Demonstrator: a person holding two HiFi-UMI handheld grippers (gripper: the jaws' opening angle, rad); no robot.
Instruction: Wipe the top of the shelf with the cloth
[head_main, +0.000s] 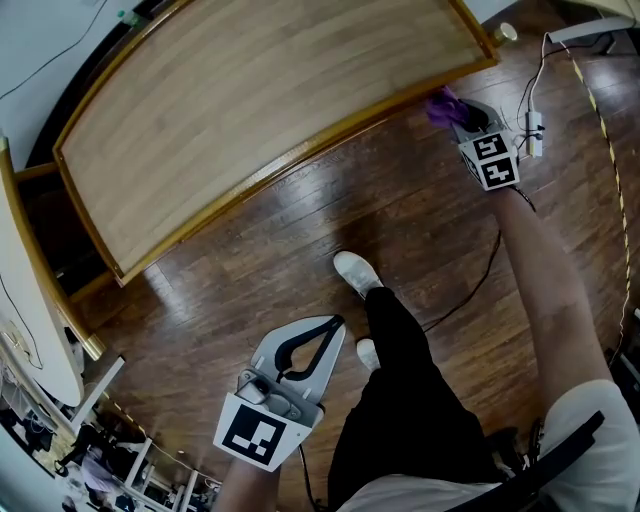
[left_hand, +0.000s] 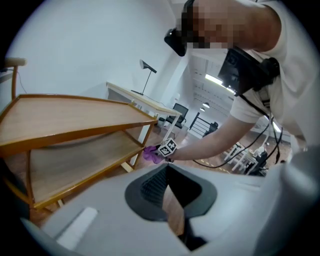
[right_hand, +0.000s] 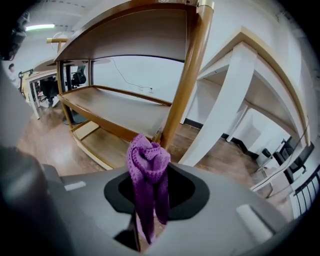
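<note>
The wooden shelf top (head_main: 260, 110) fills the upper left of the head view, with a raised rim. My right gripper (head_main: 455, 118) hovers off the shelf's right corner, below the top's level, shut on a purple knitted cloth (head_main: 443, 105). In the right gripper view the cloth (right_hand: 147, 160) bunches above the jaws and hangs down between them, in front of the shelf's corner post (right_hand: 187, 85). My left gripper (head_main: 333, 325) hangs low over the floor, away from the shelf, its jaws together with nothing in them. The left gripper view shows the cloth (left_hand: 150, 154) by the shelf corner.
A white desk (head_main: 30, 300) stands left of the shelf, another white table (right_hand: 235, 100) to its right. A black cable (head_main: 470, 290) runs over the dark wood floor by the person's shoe (head_main: 357, 270). A power strip (head_main: 533, 130) lies at right. The shelf has lower boards (right_hand: 125, 110).
</note>
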